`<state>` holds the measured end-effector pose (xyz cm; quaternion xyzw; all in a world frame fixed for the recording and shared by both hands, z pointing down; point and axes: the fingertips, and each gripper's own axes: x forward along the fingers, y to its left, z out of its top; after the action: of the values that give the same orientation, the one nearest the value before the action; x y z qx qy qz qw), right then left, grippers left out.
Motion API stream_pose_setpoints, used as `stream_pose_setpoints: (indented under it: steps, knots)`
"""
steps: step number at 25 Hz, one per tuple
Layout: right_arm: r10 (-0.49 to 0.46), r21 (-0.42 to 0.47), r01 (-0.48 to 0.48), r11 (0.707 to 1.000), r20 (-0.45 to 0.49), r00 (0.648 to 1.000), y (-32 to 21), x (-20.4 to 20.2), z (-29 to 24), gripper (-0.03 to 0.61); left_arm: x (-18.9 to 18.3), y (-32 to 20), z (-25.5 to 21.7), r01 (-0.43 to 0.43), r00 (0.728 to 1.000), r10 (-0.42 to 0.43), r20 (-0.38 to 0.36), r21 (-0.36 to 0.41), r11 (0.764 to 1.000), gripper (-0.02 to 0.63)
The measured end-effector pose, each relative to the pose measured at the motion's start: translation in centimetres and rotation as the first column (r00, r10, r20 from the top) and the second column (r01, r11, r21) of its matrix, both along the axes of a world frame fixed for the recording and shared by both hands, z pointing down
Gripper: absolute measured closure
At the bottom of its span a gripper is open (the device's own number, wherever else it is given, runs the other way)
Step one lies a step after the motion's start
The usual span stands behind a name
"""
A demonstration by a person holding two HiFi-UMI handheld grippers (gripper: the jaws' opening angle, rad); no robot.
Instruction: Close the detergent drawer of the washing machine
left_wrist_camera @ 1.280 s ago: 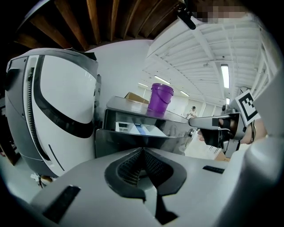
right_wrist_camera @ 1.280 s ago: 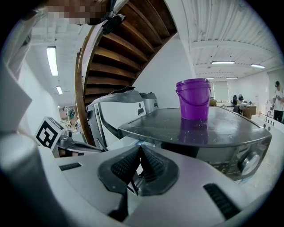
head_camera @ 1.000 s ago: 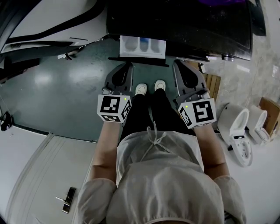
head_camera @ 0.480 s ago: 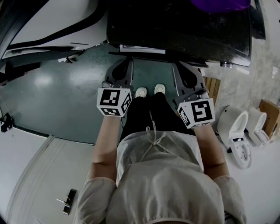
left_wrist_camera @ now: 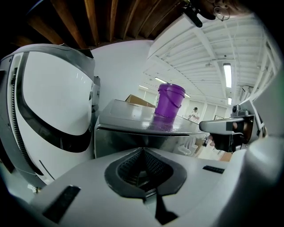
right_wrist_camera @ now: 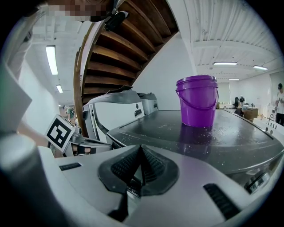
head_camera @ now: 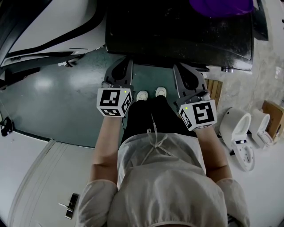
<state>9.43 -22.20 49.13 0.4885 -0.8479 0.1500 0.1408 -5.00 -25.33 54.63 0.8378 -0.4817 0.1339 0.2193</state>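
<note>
The dark-topped washing machine [head_camera: 177,31] stands at the top of the head view, and no white detergent drawer sticks out of its front edge [head_camera: 144,56]. My left gripper [head_camera: 127,64] is shut and empty, its tips close to that front edge. My right gripper [head_camera: 181,67] is shut and empty too, beside it to the right. In the left gripper view the shut jaws [left_wrist_camera: 142,153] point at the machine's front face [left_wrist_camera: 128,137]. The right gripper [right_wrist_camera: 140,150] looks over the machine's wet top [right_wrist_camera: 213,133].
A purple bucket [head_camera: 222,6] [left_wrist_camera: 169,101] [right_wrist_camera: 197,101] stands on the machine. A white appliance with a black band [head_camera: 44,26] [left_wrist_camera: 49,111] is at the left. White ceramic fixtures [head_camera: 237,133] and wooden slats [head_camera: 216,86] lie at the right. The person's shoes [head_camera: 151,94] are between the grippers.
The white drawer that stuck out of the machine's front has slid in and no longer shows. Both grippers have moved a little forward toward the machine.
</note>
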Motion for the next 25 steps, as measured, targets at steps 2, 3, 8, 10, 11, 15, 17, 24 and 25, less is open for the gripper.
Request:
stream_pose_setpoints:
  steps: [2,3,8,10,11,15,17,24,25]
  knots:
    - [-0.004,-0.002,0.004,1.0,-0.002,1.0,-0.2,0.0,0.0,0.574,0.0,-0.1,0.0,-0.013,1.0,0.013,-0.002,0.008,1.0,0.597]
    - [-0.006,-0.004,0.006,1.0,-0.003,1.0,-0.3,0.0,0.0,0.574,0.0,-0.2,0.0,-0.016,1.0,0.016,-0.002,0.01,1.0,0.597]
    - [-0.006,-0.004,0.006,1.0,-0.003,1.0,-0.6,0.0,-0.1,0.574,0.0,-0.3,0.0,0.015,1.0,-0.015,-0.028,0.008,1.0,0.597]
    - [-0.005,-0.002,0.005,1.0,-0.005,1.0,-0.7,0.1,-0.2,0.574,-0.1,-0.4,-0.1,0.006,0.997,-0.007,-0.071,-0.001,1.0,0.597]
    - [-0.005,0.001,0.005,1.0,-0.007,1.0,-0.8,0.2,-0.3,0.574,-0.1,-0.5,-0.1,-0.004,0.996,0.004,-0.09,-0.006,1.0,0.597]
    - [0.027,0.002,-0.027,1.0,-0.011,1.0,-0.8,1.1,-0.4,0.574,0.0,-0.9,0.1,-0.042,0.997,0.041,-0.069,-0.001,0.999,0.597]
    - [0.052,-0.008,-0.052,0.999,-0.004,0.999,-0.4,1.6,-0.4,0.574,0.0,-0.9,0.1,-0.027,0.997,0.026,-0.079,-0.009,1.0,0.597]
    - [0.067,0.012,-0.067,0.998,-0.008,0.998,1.2,1.7,-1.7,0.574,-0.1,0.9,-0.2,-0.055,0.998,0.055,-0.027,-0.025,0.998,0.597]
    - [0.063,0.02,-0.063,0.998,-0.01,0.998,1.5,1.7,-2.1,0.574,-0.1,1.4,-0.9,-0.066,0.997,0.065,-0.03,-0.02,0.998,0.597]
